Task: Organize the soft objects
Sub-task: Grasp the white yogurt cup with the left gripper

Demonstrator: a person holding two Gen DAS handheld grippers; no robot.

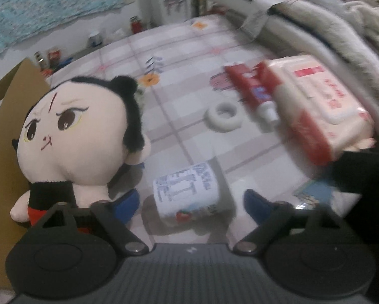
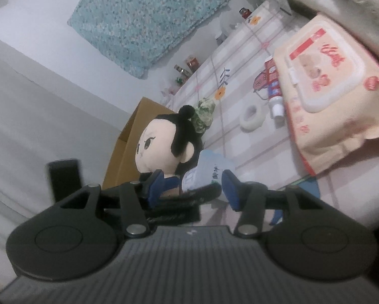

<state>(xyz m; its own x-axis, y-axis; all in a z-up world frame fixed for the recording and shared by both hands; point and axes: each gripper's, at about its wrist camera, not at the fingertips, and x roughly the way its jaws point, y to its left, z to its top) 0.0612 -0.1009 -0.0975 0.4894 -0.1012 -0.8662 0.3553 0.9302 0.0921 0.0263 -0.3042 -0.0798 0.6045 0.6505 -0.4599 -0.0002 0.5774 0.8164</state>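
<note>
A plush doll with black hair and a big pale head leans against a cardboard box on the left. A small tissue pack, white with blue print, lies on the checked tablecloth. My left gripper points down over the pack with a blue pad on either side and a gap at each, so it is open. My right gripper is open too, with nothing gripped. Past its fingers I see the doll, the tissue pack and the black frame of my other gripper.
A large pink wipes pack lies on the right, with a red toothpaste tube and a white tape roll beside it. Piled blankets fill the far right. A black shape sits at the wipes pack's near end. Small jars line the wall.
</note>
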